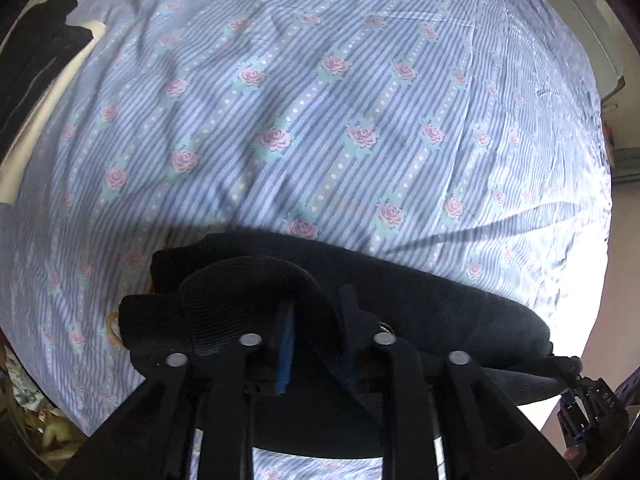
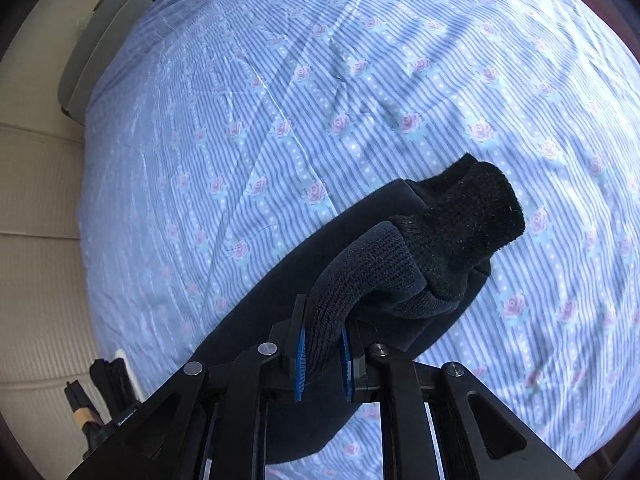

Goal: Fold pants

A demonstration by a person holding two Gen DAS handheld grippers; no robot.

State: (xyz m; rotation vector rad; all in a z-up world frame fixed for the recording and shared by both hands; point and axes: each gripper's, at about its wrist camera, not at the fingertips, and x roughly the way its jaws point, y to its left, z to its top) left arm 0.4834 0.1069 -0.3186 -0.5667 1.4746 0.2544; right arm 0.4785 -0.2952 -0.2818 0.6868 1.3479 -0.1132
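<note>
The pants (image 1: 420, 304) are black knit fabric, held up above a bed. My left gripper (image 1: 316, 352) is shut on a bunched edge of the pants, which drape over its fingers and stretch away to the right. In the right wrist view my right gripper (image 2: 324, 356) is shut on a ribbed edge of the pants (image 2: 360, 276), pinched between its blue pads (image 2: 301, 354). A fuzzy black cuff (image 2: 472, 216) sticks up beyond the fingers. The rest of the fabric hangs down to the left below the gripper.
A bed sheet (image 1: 320, 120) with blue stripes and pink roses fills both views (image 2: 320, 80). Dark clothing (image 1: 36, 52) lies at the bed's far left. The other gripper (image 1: 592, 408) shows at lower right. A beige tiled floor (image 2: 36, 240) and a grey bed edge (image 2: 92, 52) lie left.
</note>
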